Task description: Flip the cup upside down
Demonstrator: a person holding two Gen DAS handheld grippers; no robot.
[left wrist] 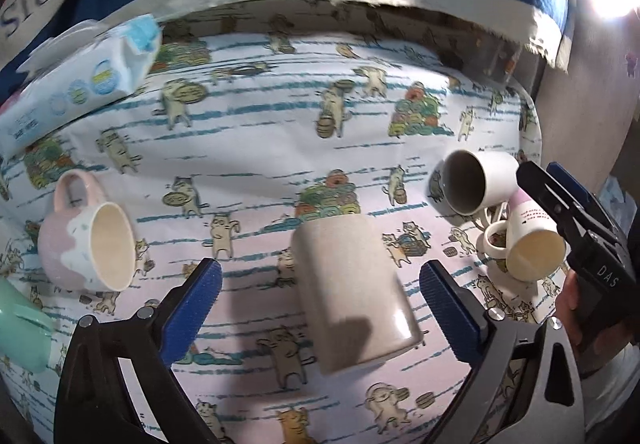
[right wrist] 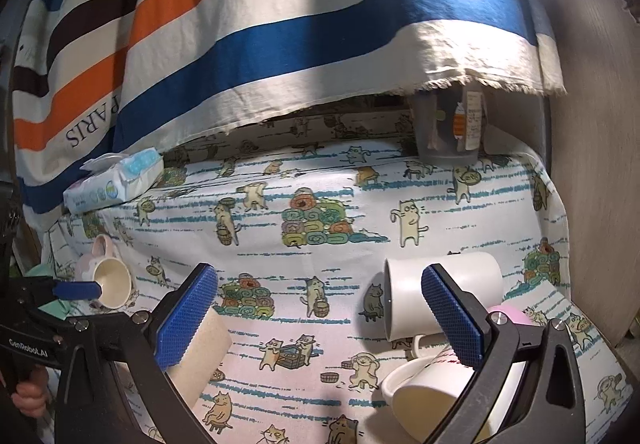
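Left gripper (left wrist: 320, 296): jaws spread wide, grasping nothing; blue pads either side of beige cup, not touching.
Beige cup (left wrist: 352, 296): mouth down on cat-print cloth (left wrist: 256, 131), base up, slightly tilted; near front edge of table, abt mid-width.
Right gripper (right wrist: 320, 316): jaws apart, nothing betw. them; over right front part of table.
White mug (right wrist: 404, 300): on its side, mouth facing left, near right edge.
Lilac-topped mug (left wrist: 532, 240): on its side, touching white mug; front right corner.
Pink mug (left wrist: 86, 240): on its side, near left edge.
Tissue pack (right wrist: 114, 179): back left corner.
Striped towel (right wrist: 248, 39): hangs behind table's back edge.
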